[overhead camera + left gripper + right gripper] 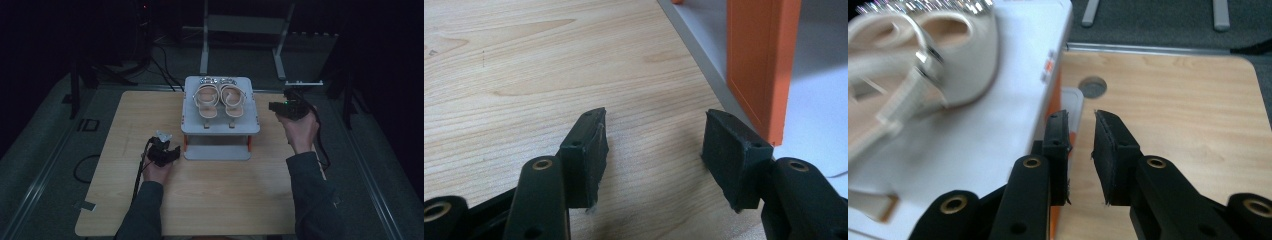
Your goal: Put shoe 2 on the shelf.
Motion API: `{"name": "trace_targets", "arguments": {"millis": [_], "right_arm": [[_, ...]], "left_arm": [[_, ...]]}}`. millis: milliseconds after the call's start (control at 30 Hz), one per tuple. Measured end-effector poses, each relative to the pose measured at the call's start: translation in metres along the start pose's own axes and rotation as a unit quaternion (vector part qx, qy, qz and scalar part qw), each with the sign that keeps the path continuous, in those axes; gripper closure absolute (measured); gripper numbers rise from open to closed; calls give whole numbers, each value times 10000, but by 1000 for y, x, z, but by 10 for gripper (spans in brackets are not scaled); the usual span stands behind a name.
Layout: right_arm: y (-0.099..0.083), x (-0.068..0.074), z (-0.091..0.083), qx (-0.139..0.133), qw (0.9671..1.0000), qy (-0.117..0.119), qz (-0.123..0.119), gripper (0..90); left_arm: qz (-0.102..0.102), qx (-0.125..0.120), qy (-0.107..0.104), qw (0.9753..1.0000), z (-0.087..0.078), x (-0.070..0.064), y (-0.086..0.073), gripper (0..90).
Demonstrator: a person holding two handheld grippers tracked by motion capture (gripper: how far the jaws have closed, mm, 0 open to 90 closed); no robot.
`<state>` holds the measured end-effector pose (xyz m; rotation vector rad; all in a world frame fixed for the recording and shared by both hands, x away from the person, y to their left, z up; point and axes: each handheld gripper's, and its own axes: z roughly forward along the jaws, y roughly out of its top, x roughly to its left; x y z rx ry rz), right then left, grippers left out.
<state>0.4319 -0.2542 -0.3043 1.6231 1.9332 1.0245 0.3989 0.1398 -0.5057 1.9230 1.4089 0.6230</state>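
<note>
A pair of white strappy sandals (220,99) lies side by side on top of a small grey rack (220,127) with orange legs, at the back middle of the wooden table (220,200). My left gripper (167,150) is low by the rack's front left corner. In the left gripper view it (654,145) stands open over bare wood, an orange leg (759,65) just to its right. My right gripper (280,107) is held up beside the rack's right edge. In the right gripper view it (1081,145) has a narrow gap with nothing in it, and a sandal (943,55) is at upper left.
The rack's lower shelf (217,150) sits under the top. A round hole plug (1093,86) is set in the table past the rack. A metal stand (245,30) and cables (85,167) are on the dark floor around the table.
</note>
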Motion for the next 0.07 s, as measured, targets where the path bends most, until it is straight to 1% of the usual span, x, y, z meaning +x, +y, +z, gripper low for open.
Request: {"name": "trace_targets", "arguments": {"millis": [67], "right_arm": [[-7,-4,1,28,10000,-26,32,764]], "left_arm": [[1,0,1,10000,0,0,0,436]]}}
